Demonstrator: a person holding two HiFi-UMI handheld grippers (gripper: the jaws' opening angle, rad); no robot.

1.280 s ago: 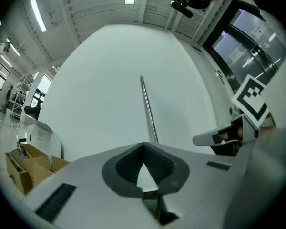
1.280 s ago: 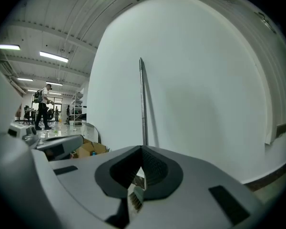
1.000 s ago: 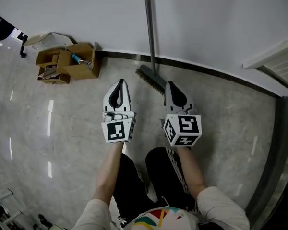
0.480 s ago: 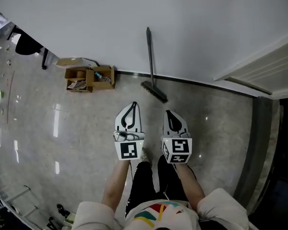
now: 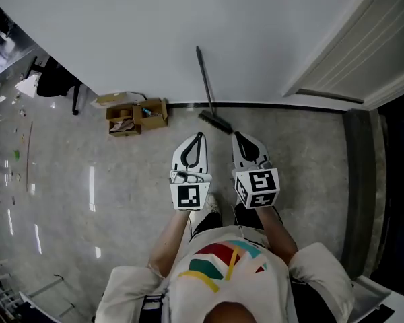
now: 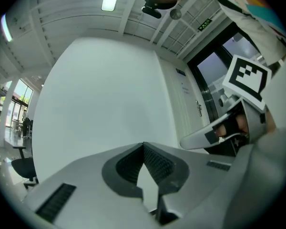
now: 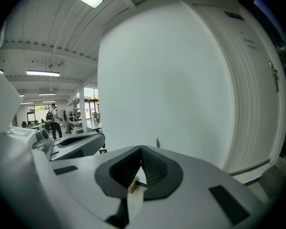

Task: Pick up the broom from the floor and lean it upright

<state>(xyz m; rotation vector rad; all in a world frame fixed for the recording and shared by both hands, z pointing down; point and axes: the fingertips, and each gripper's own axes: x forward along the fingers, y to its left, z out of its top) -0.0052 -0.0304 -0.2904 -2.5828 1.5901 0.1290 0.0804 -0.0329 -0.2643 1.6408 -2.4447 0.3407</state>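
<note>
The broom [image 5: 207,93] leans upright against the white wall, its dark handle running up the wall and its brush head [image 5: 216,122] on the floor by the skirting. Both grippers hang in front of the person, well back from the broom and apart from it. My left gripper [image 5: 198,137] is shut with nothing between its pads [image 6: 150,159]. My right gripper [image 5: 240,137] is shut too and holds nothing [image 7: 141,149]. In the right gripper view only the tip of the broom handle [image 7: 157,142] shows above the jaws.
An open cardboard box [image 5: 136,116] with odds and ends stands against the wall to the left of the broom. A black office chair [image 5: 54,79] is further left. A white panelled door [image 5: 363,52] and a dark floor strip [image 5: 355,180] lie to the right.
Both grippers have risen together and drawn back from the broom, which now looks smaller and farther below. The broom stays leaning on the wall. Both jaws stay shut.
</note>
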